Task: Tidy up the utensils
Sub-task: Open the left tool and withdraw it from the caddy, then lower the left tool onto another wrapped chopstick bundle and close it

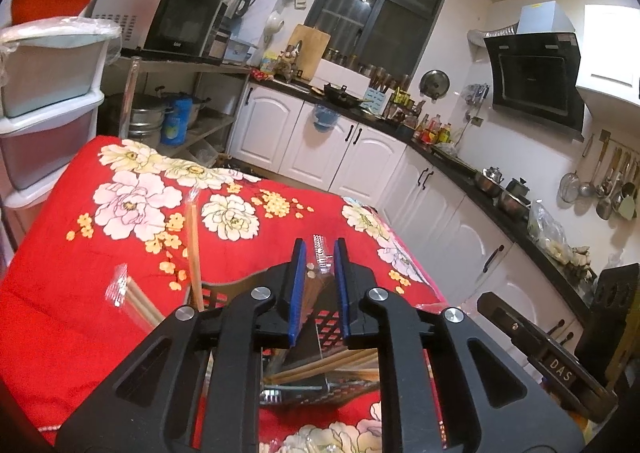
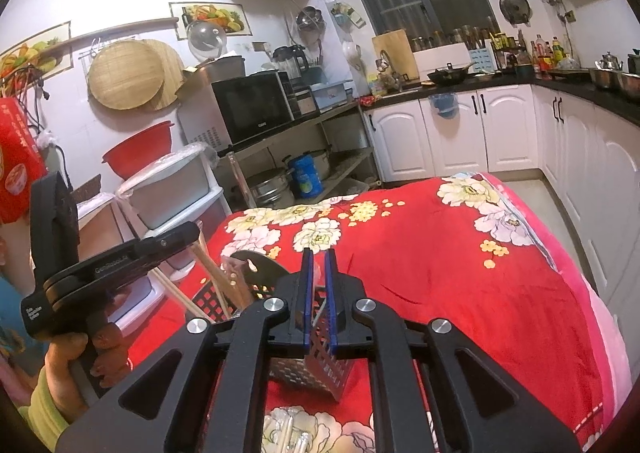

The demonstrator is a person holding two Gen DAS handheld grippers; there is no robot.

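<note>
On red floral tabletop — black lattice utensil holder with wooden chopsticks inside. Left tongs narrowly parted around clear wrapped packet, directly over holder; contact with pads unclear. Right tongs closed on metal lattice wall of holder. More chopsticks in clear wrap lie left of holder.

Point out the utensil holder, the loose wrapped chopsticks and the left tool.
utensil holder [image 2: 320, 369]: right wrist view, on its perforated metal wall.
wrapped chopsticks [image 1: 138, 299]: left wrist view, mid-length, on the red cloth.
left tool [image 1: 320, 285]: left wrist view, between its blue fingertips.
</note>
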